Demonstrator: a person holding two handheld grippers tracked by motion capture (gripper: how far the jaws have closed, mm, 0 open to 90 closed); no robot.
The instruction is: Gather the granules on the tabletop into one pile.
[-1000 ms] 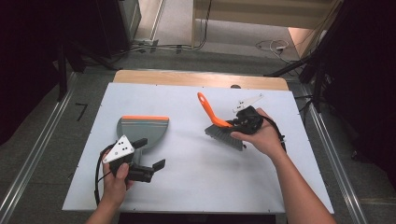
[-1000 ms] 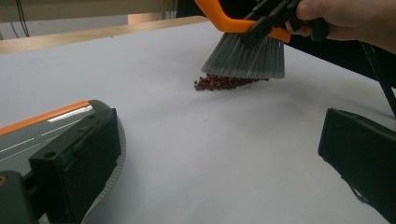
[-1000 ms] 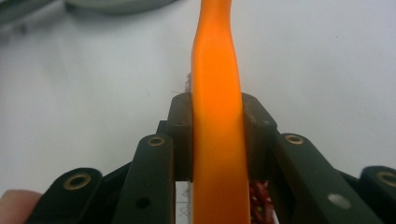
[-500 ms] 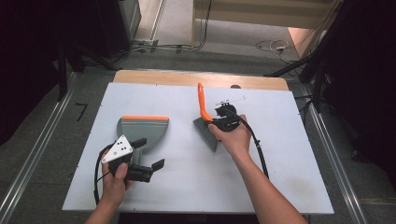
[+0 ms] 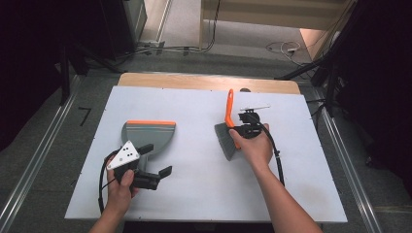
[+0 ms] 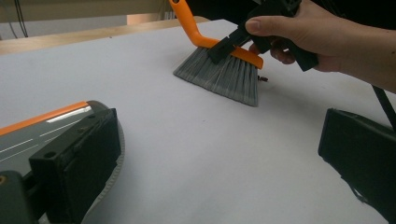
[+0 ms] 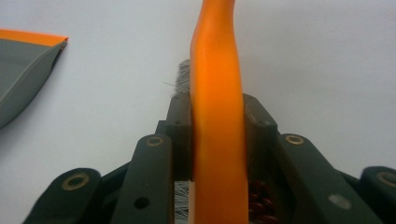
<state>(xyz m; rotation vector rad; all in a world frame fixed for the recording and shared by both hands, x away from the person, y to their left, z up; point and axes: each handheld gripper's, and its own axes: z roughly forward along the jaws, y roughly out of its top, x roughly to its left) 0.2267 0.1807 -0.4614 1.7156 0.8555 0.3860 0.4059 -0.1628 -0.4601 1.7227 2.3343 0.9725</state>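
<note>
White sheet covers the bench (image 5: 204, 194), which takes the middle of the high view; a strip of bare wood shows along its far edge, and dark floor with metal rails lies at both sides.

At the centre left of that view lies the dustpan (image 5: 148, 137), grey with an orange strip on its far lip, flat on the sheet. The left tool (image 5: 155, 167) is at the lower left, held by the left hand (image 5: 121, 187); its jaws are spread wide, one lying over the near part of the dustpan and the other out over bare sheet, with nothing between them.

Right of centre is the brush (image 5: 227, 130). It has a bent orange handle that points to the far edge, and grey bristles which fan out and touch the sheet. The right tool (image 7: 217, 135), held by the right hand (image 5: 255, 148), is pressed together on the orange handle, one jaw on each side. In the left gripper view something small and dark red sits just beside the bristles; I cannot tell what it is.

Between dustpan and brush the sheet is bare, and also a wide band near the lower edge and the right side.
</note>
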